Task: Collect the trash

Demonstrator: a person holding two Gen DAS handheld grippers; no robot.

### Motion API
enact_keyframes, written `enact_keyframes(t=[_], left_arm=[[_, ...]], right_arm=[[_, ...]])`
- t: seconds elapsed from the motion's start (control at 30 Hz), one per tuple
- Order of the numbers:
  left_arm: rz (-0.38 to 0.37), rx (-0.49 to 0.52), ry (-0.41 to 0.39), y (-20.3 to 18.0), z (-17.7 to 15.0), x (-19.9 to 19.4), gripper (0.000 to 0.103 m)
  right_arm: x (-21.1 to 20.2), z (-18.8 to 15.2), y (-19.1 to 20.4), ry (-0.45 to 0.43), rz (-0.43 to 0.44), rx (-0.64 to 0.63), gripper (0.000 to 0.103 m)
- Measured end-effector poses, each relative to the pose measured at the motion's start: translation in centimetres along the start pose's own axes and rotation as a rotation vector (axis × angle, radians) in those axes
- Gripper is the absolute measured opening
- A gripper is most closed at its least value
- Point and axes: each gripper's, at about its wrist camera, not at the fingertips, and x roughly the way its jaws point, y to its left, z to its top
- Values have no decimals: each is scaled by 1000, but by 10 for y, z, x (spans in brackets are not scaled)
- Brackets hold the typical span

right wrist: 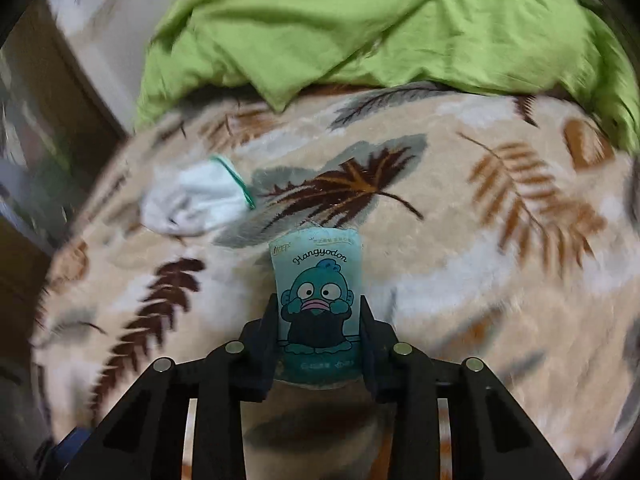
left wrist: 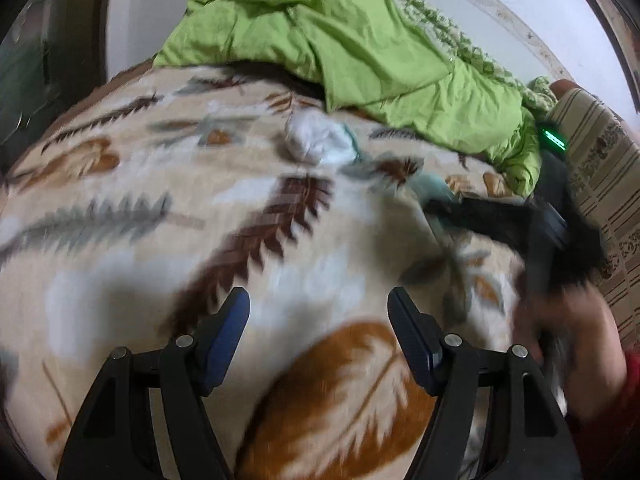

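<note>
A teal tissue packet (right wrist: 318, 300) printed with a cartoon fish and the word Hangyodon sits between the fingers of my right gripper (right wrist: 319, 312), which is shut on its two sides just over the leaf-patterned blanket (right wrist: 460, 240). A crumpled white wrapper with a green edge (right wrist: 196, 200) lies on the blanket to the left and farther off. In the left wrist view the same crumpled white wrapper (left wrist: 316, 140) lies well ahead of my left gripper (left wrist: 318, 304), whose jaws stand open over the blanket (left wrist: 160, 200) with nothing between them. The right gripper's black body (left wrist: 548, 224) and the hand (left wrist: 576, 332) holding it show at the right edge, blurred.
A rumpled lime-green duvet (left wrist: 340, 36) is heaped along the far side of the bed against a white wall. A striped pillow (left wrist: 600, 160) lies at the right. A dark wooden edge (right wrist: 28, 92) borders the bed on the left.
</note>
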Motion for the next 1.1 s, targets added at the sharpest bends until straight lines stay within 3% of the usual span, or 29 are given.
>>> enact_keyframes(t=[0.13, 0.2, 0.27, 0.43, 0.53, 0.57, 0.6, 0.67, 0.8, 1.1], left_arm=[[-16, 19, -24, -4, 45, 17, 71], [-20, 47, -18, -7, 70, 35, 76], [6, 42, -18, -6, 91, 57, 76], [45, 12, 72, 9, 121, 122, 76], [52, -45, 76, 20, 131, 148, 75], [45, -54, 64, 21, 133, 153, 60], [37, -54, 67, 21, 134, 159, 33], [23, -68, 89, 21, 133, 164, 29], [8, -22, 52, 8, 118, 143, 19], [-48, 14, -43, -15, 59, 37, 19]], right_arm=[[-53, -33, 3, -54, 39, 46, 36], [-76, -57, 3, -57, 72, 72, 36], [-90, -74, 2, -66, 97, 89, 36], [-104, -96, -4, -120, 120, 132, 36], [-100, -93, -5, -132, 122, 135, 36], [-98, -93, -6, -128, 124, 137, 36], [-97, -95, -7, -123, 123, 140, 36], [-94, -96, -7, -112, 125, 143, 36], [-99, -98, -4, -129, 104, 114, 36], [-119, -103, 4, -204, 40, 66, 36]])
